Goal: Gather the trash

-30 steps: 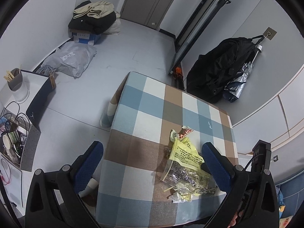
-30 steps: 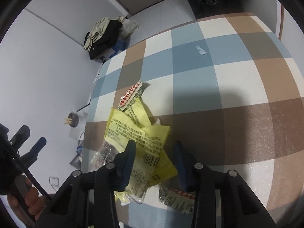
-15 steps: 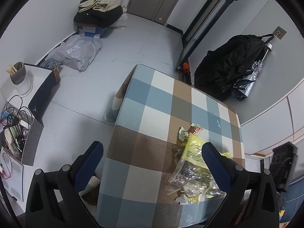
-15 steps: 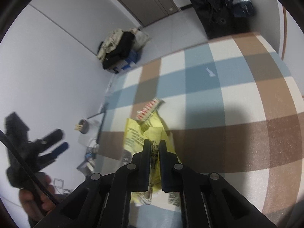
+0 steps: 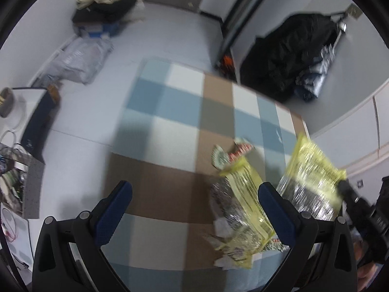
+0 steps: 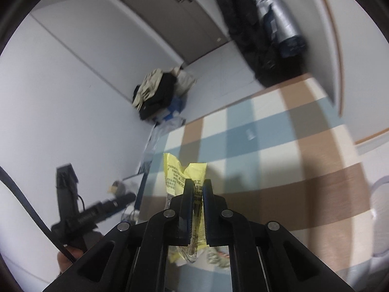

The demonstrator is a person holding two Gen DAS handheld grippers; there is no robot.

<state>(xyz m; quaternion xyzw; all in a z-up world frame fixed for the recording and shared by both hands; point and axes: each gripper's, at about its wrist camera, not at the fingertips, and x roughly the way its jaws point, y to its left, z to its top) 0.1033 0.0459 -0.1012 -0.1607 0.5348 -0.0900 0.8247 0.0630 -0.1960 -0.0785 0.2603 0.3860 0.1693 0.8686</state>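
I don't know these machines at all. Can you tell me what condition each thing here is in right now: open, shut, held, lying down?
Left gripper: open, holding nothing.
Right gripper: shut on the yellow wrapper.
Yellow wrapper: held, lifted off the table.
Second yellow wrapper: lying on the table in the trash pile.
Red-and-white wrapper: lying crumpled on the table.
Checkered table: trash left on it.
Door: shut.

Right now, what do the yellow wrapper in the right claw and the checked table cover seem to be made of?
Yellow wrapper: probably thin plastic film, glossy, with a clear crinkled lower part and printed text; it creases where the right claw pinches it. Checked table cover: looks like matte woven cloth, no shine, though blur leaves it uncertain.
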